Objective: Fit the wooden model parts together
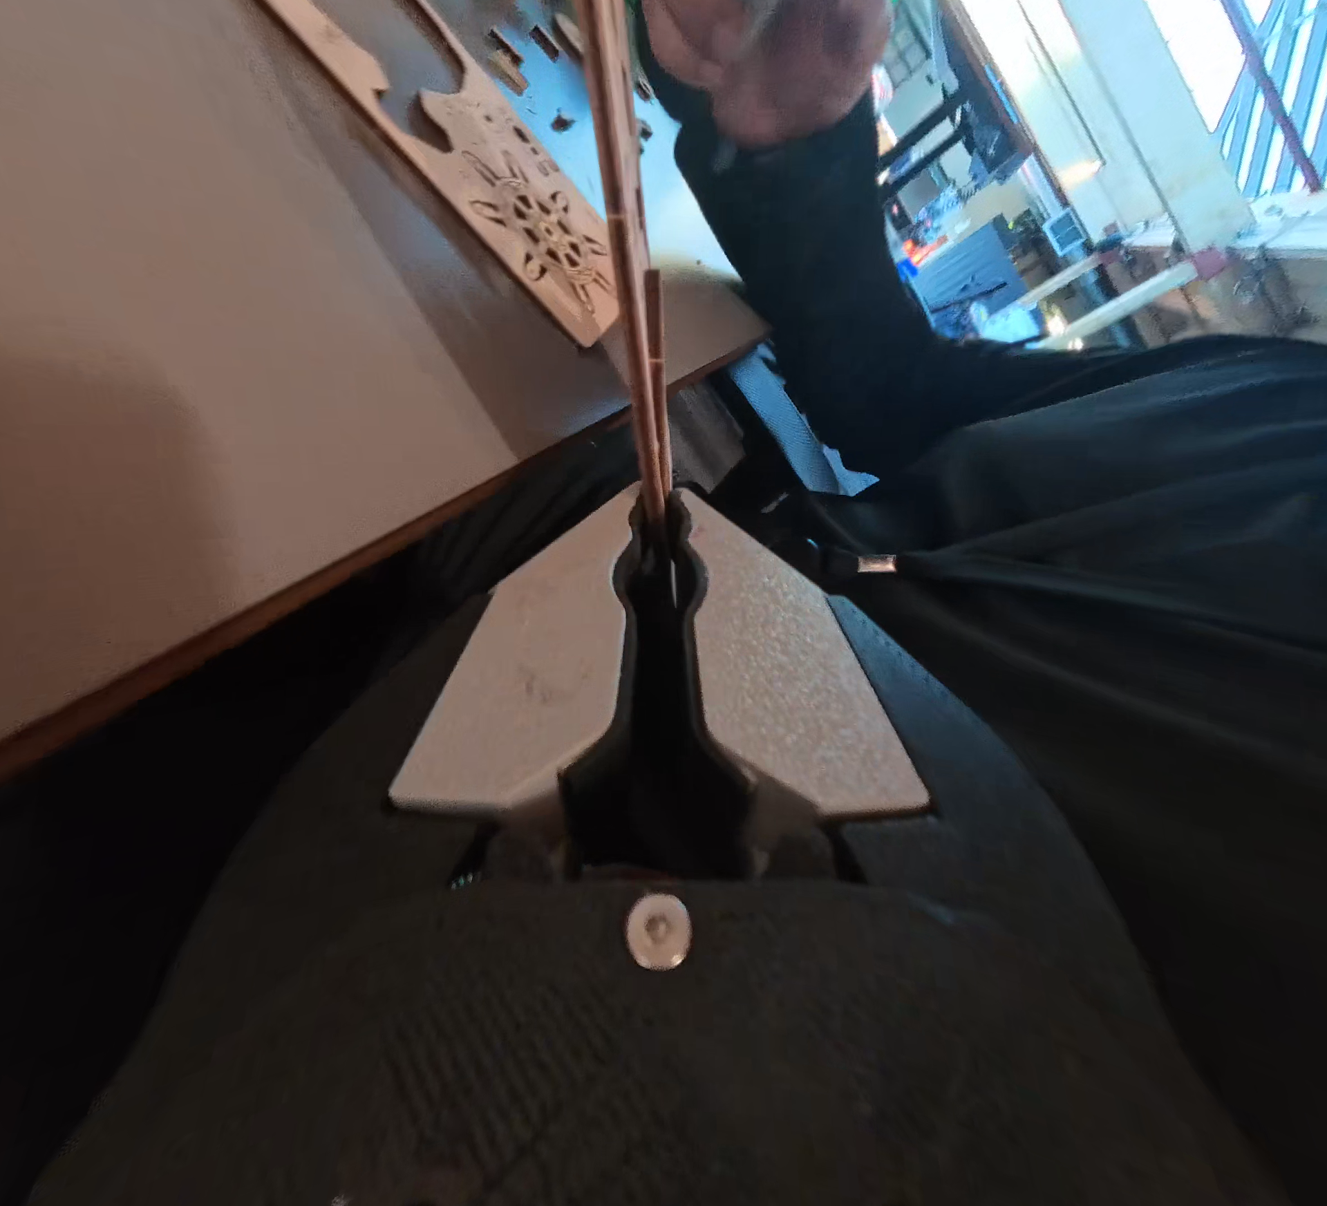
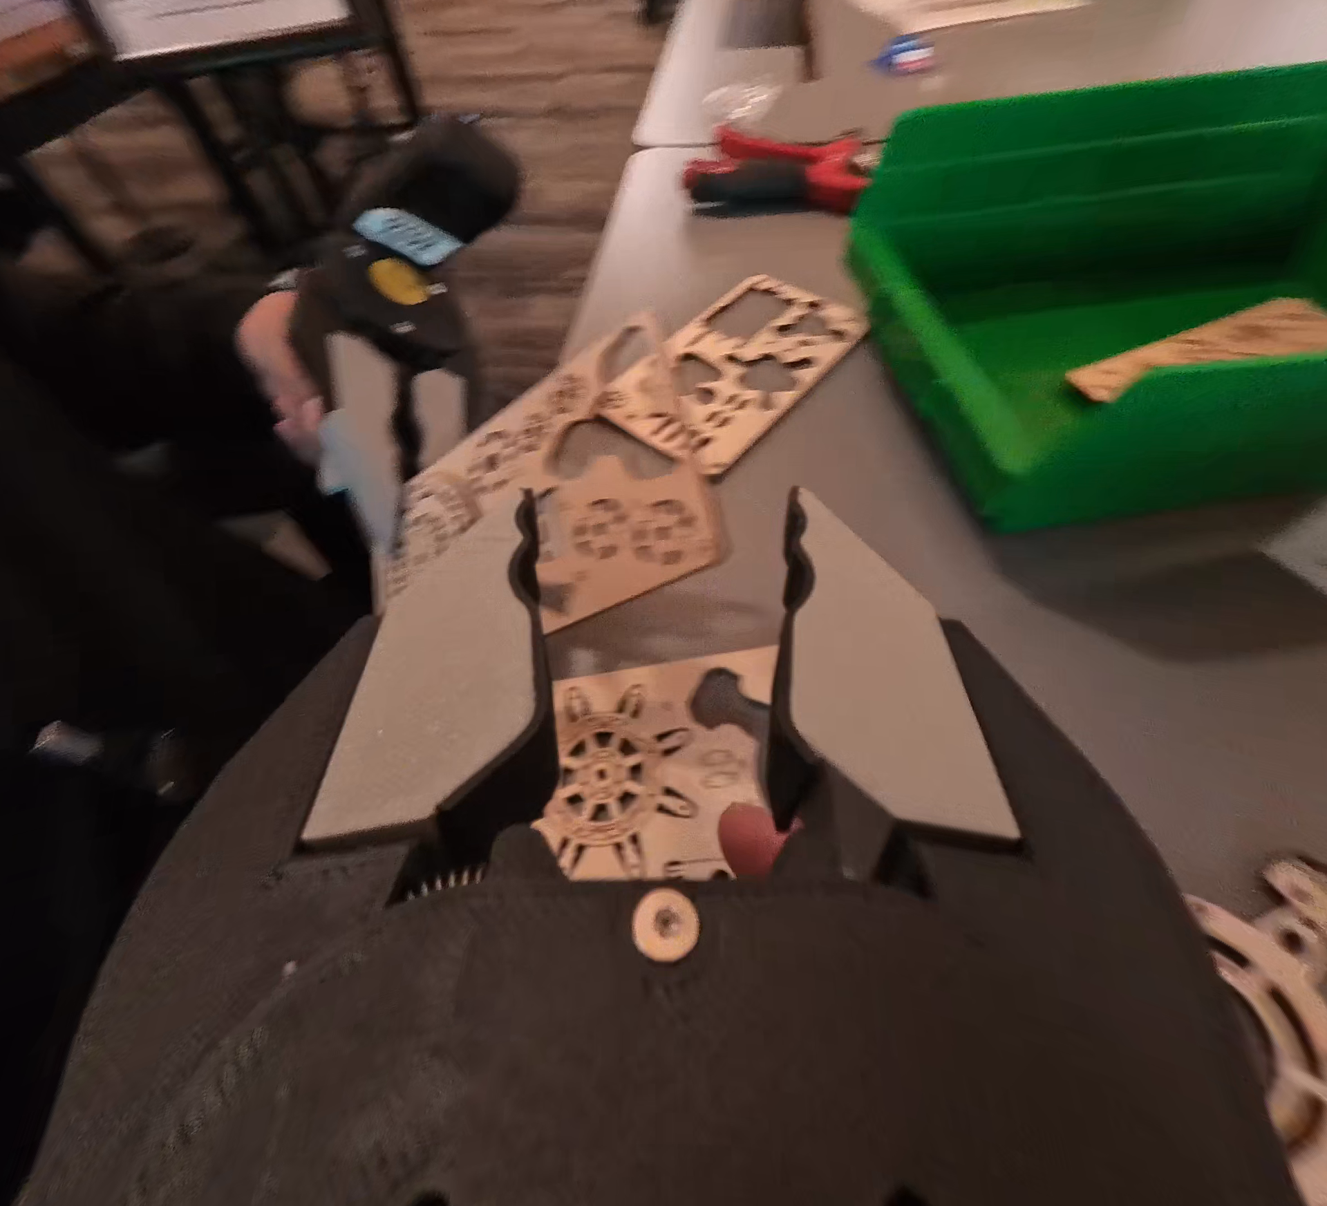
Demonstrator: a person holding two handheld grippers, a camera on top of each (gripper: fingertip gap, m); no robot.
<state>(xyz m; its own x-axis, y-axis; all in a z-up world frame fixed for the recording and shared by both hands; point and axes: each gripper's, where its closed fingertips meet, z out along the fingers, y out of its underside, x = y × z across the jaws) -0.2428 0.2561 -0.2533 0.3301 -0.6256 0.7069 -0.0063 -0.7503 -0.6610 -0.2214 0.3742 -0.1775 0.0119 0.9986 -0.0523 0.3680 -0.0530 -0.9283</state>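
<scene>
My left gripper (image 1: 655,511) is shut on a thin flat wooden model part (image 1: 621,166), seen edge-on and reaching up out of the left wrist view. A wooden cut-out sheet (image 1: 503,166) with a ship's wheel pattern lies on the grey table beside it. My right gripper (image 2: 657,525) is open and empty above the table. Under it lies the sheet with the ship's wheel (image 2: 610,769). Several more wooden cut-out sheets (image 2: 646,425) lie ahead of it. The left gripper (image 2: 388,310) also shows at the left of the right wrist view, blurred.
A green bin (image 2: 1077,324) with a wooden piece (image 2: 1206,346) inside stands at the right. A red and black tool (image 2: 775,173) lies behind it. The table edge (image 1: 287,604) runs close to my left gripper. A person's hand (image 1: 754,37) and dark sleeve are near the held part.
</scene>
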